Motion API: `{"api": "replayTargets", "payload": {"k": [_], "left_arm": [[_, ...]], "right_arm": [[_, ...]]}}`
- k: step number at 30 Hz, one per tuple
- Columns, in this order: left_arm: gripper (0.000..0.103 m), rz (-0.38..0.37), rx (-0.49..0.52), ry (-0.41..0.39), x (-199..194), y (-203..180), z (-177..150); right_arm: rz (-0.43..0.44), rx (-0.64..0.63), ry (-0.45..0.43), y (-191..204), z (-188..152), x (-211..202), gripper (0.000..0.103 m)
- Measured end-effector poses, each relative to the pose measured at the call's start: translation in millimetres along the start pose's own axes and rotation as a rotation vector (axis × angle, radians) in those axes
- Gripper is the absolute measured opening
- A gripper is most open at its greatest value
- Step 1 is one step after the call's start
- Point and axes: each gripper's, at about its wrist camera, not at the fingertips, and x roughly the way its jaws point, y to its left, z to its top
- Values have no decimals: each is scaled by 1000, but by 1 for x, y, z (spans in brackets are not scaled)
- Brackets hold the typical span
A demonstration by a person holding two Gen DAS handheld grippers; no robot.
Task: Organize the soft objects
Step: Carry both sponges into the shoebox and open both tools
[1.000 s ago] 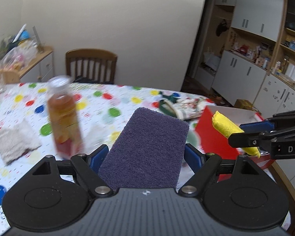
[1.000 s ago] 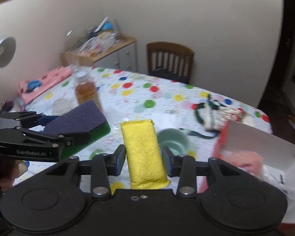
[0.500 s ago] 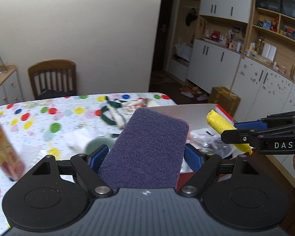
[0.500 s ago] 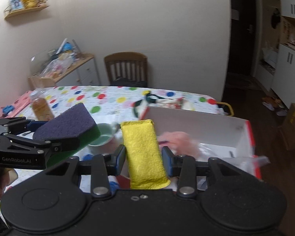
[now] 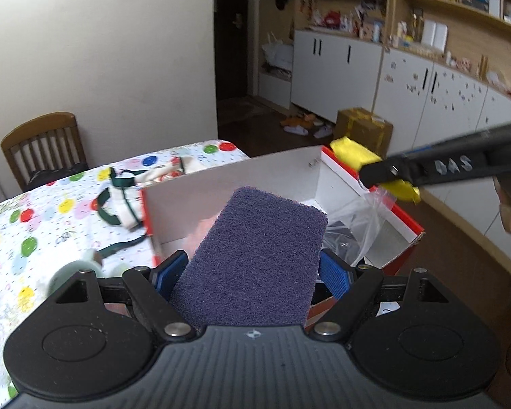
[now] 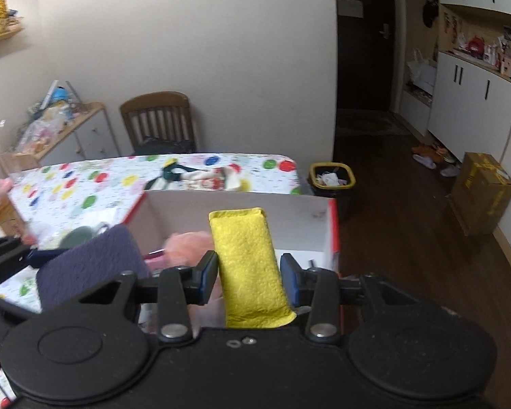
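The left gripper point(image 5: 252, 272) grasps a purple scouring pad point(image 5: 255, 259) between its blue pads point(image 5: 335, 274), which press on the pad's two long sides. The pad lies flat and reaches forward over the near part of an open box point(image 5: 334, 187) with white inner walls and a red outside. The right gripper point(image 6: 248, 272) grasps a yellow sponge point(image 6: 248, 266) that stands on its narrow edge between the fingers. In the right wrist view the left pad touches the sponge, and a thin gap shows at the right pad, but the sponge stays up in the air between them. The sponge also points over the box, to the right of the purple pad; in the left wrist view it shows as a yellow end point(image 5: 357, 156) beyond the box's far right corner.

Inside the box there is a pink soft thing point(image 6: 187, 243), blurred, and a clear plastic bag point(image 5: 361, 218) at the right side. The box sits at the right end of a table with a dotted cloth point(image 5: 51, 211). On the cloth, left of the box, lie a cloth item with green straps point(image 5: 122, 201) and a pale green cup point(image 5: 71, 272). A wooden chair point(image 6: 158, 121) stands at the far side, and a small bin point(image 6: 332, 177) stands on the floor beyond the table's right end.
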Motion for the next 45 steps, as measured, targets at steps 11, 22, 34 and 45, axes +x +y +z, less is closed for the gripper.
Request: {"api": "replayTargets", "payload": {"k": [11,22,34,45], "left_arm": [[83,12,75,99,67,-28,21],[83,14,124,210,120,-41,24],[85,16,165,290,144,-54,23],[85,2,129,210,115,-49,22]], "right_arm": [[-34,-30,80,-14,17,67,9],[-17,-23,165,-28,-3,91,18],[48,-23,171,-30,-10,78,34],[76,-1,134,-30,-8,55,45]]}}
